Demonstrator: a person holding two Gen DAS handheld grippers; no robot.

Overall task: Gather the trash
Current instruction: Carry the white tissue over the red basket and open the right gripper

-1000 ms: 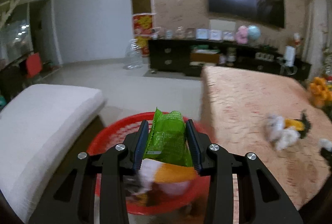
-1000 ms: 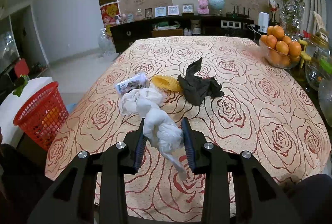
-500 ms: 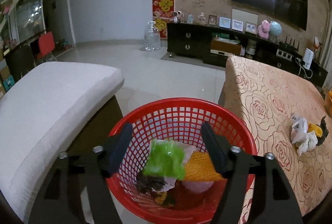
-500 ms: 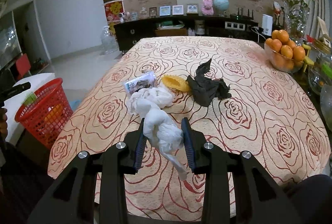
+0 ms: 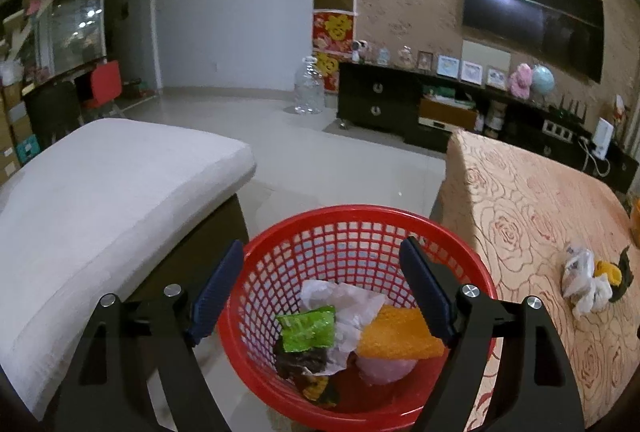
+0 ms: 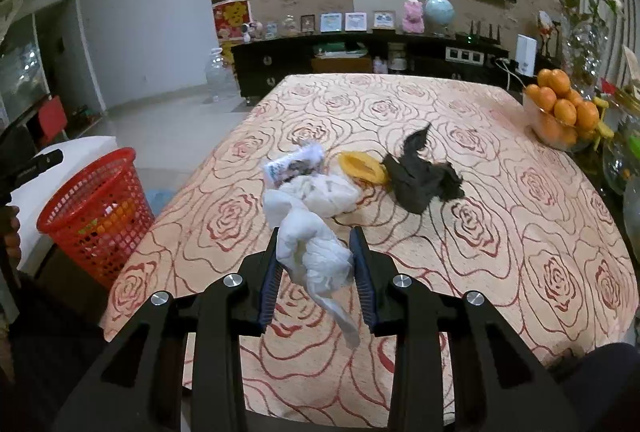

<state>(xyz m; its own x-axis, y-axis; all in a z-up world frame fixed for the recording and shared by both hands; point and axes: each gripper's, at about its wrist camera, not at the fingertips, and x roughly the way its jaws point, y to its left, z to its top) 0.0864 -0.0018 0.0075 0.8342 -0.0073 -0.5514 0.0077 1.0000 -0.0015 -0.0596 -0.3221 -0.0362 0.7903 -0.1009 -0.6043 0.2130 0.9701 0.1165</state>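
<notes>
Your left hand-held gripper (image 5: 320, 288) just spreading, empty, over red basket (image 5: 476, 264) off bench (image 6: 400, 92) left edge, right hand-held gripper (image 6: 314, 264) pinching white tissue (image 6: 312, 252) above near edge.

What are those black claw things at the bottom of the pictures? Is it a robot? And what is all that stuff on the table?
No robot here. A person holds a two-finger gripper in each hand, and each one carries a camera looking along its fingers, so each picture is one gripper's view.

The left gripper hangs over a red basket. Its fingers have just been opening and hold nothing; a green wrapper lies in the basket with other trash.

The right gripper is above the table and squeezes a white crumpled paper. More trash waits on the rose-patterned cloth: a small packet, a yellow piece and a black crumpled bag. A bowl of oranges stands at the edge.
</notes>
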